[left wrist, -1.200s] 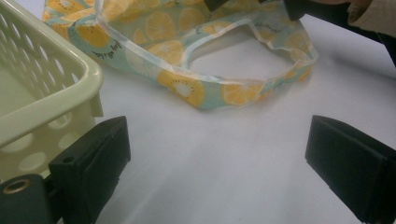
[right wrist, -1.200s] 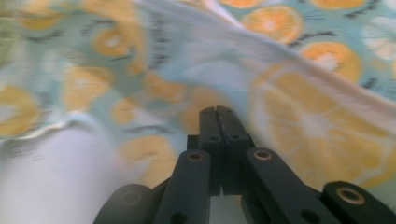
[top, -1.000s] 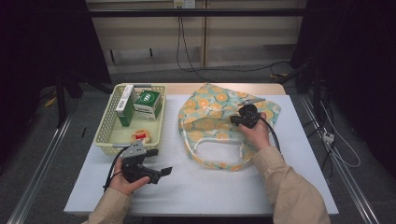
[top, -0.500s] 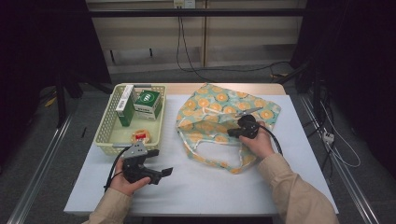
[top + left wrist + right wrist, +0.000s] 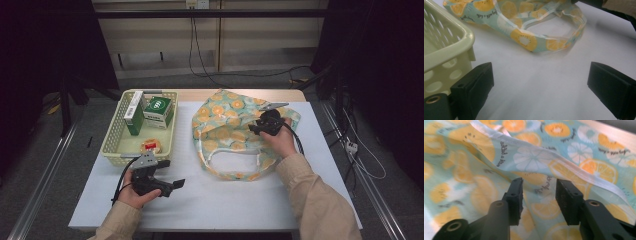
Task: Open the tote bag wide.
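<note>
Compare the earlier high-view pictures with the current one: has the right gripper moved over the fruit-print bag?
Yes. Against the fixed basket, the right gripper dipped toward the bag's handle, then returned up near its upper right. Its jaws have just been opening, with nothing clamped.

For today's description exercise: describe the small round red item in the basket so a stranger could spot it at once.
On the white table, find the pale basket at the left. At its near end lies the round red item, low and flat, unlike the upright green boxes behind it.

White table point(image 5: 225, 200), pale cabinets point(image 5: 210, 35) behind, cables point(image 5: 280, 74) on seemingly grey floor point(image 5: 95, 115).
</note>
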### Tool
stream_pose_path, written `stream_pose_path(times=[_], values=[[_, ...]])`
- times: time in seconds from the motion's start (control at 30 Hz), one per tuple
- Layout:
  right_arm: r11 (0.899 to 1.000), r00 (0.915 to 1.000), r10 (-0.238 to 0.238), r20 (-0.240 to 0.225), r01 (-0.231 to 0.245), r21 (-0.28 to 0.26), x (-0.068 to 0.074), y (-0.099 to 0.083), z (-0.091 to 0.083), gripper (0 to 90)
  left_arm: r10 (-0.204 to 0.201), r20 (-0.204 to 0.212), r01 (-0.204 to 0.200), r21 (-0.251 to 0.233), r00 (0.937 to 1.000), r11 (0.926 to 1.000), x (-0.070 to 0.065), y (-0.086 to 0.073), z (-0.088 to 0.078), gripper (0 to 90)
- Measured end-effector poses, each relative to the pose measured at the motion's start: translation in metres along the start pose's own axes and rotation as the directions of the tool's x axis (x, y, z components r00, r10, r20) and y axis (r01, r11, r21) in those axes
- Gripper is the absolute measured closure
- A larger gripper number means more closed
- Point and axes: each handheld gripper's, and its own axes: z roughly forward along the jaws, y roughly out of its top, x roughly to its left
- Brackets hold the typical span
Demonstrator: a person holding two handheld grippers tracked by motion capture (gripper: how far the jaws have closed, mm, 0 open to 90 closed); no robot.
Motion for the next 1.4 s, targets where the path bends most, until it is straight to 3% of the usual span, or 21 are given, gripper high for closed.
stream_pose_path(times=[0.1,0.17,0.23,0.3,0.4,0.43,0.5,0.6,0.77,0.8,0.93,1.03,1.13,1.23,1.4], values=[[0.999,0.9998,-0.009,0.017,0.008,0.039,-0.007,-0.008,0.017,49.8,-0.005,0.000,0.005,0.002,1.0000,1.0000,0.001,0.000,0.001,6.8],[0.999,0.9998,0.002,-0.020,-0.001,0.034,-0.008,-0.012,0.020,46.4,-0.007,0.000,0.007,0.004,1.0000,1.0000,0.002,-0.001,0.000,6.7],[1.000,0.9997,-0.007,-0.025,0.008,0.030,-0.009,-0.013,0.020,48.3,-0.011,-0.002,0.011,0.003,0.9999,0.9999,0.002,-0.001,0.000,6.8],[1.000,0.9997,-0.009,-0.024,0.010,0.029,-0.009,-0.013,0.019,52.6,-0.013,-0.002,0.013,0.001,0.9999,0.9999,0.003,-0.002,0.000,6.7],[0.999,0.9996,0.026,0.014,-0.026,0.042,-0.015,-0.013,0.016,75.3,-0.016,-0.004,0.016,-0.002,0.9999,0.9999,0.003,-0.001,0.000,6.7],[0.999,0.9996,0.026,0.014,-0.026,0.042,-0.015,-0.013,0.016,75.3,-0.015,-0.005,0.015,-0.003,0.9999,0.9999,0.003,-0.001,0.000,6.7],[0.999,0.9995,0.002,0.031,-0.003,0.048,-0.015,-0.012,0.014,85.4,-0.012,-0.003,0.012,-0.002,0.9999,0.9999,0.003,-0.001,0.000,6.7],[0.999,0.9989,0.047,0.004,-0.047,0.026,-0.011,-0.001,0.001,89.2,-0.013,-0.002,0.013,-0.008,0.9999,0.9999,0.003,-0.001,0.000,6.8],[0.999,0.9992,0.040,-0.001,-0.040,-0.023,-0.006,0.021,-0.023,90.0,-0.011,-0.007,0.011,-0.013,0.9999,0.9999,0.004,0.000,-0.001,6.9],[0.998,0.9999,0.013,0.003,-0.013,-0.061,-0.003,0.031,-0.034,90.0,-0.014,-0.006,0.014,-0.018,0.9999,0.9997,0.003,0.001,0.000,6.9],[0.994,0.9999,0.000,0.012,0.001,-0.113,0.002,0.044,-0.048,90.0,-0.012,-0.007,0.012,-0.022,0.9999,0.9997,0.002,0.003,0.000,6.9],[0.995,1.0000,-0.006,0.005,0.006,-0.096,0.003,0.042,-0.043,90.0,-0.011,-0.004,0.011,-0.022,0.9999,0.9997,0.001,0.003,0.000,6.9],[0.996,0.9997,0.018,-0.014,-0.019,-0.083,0.003,0.038,-0.037,89.8,-0.008,-0.004,0.008,-0.016,1.0000,0.9998,0.002,0.003,0.000,6.9],[0.999,0.9995,0.008,-0.029,-0.009,-0.042,0.006,0.033,-0.027,90.0,-0.012,-0.003,0.012,-0.020,0.9999,0.9997,0.001,0.003,0.000,6.9],[0.999,0.9927,0.043,-0.113,-0.042,0.006,0.015,0.016,-0.012,90.0,-0.017,-0.003,0.017,-0.025,0.9998,0.9995,0.003,0.003,0.000,6.9]])
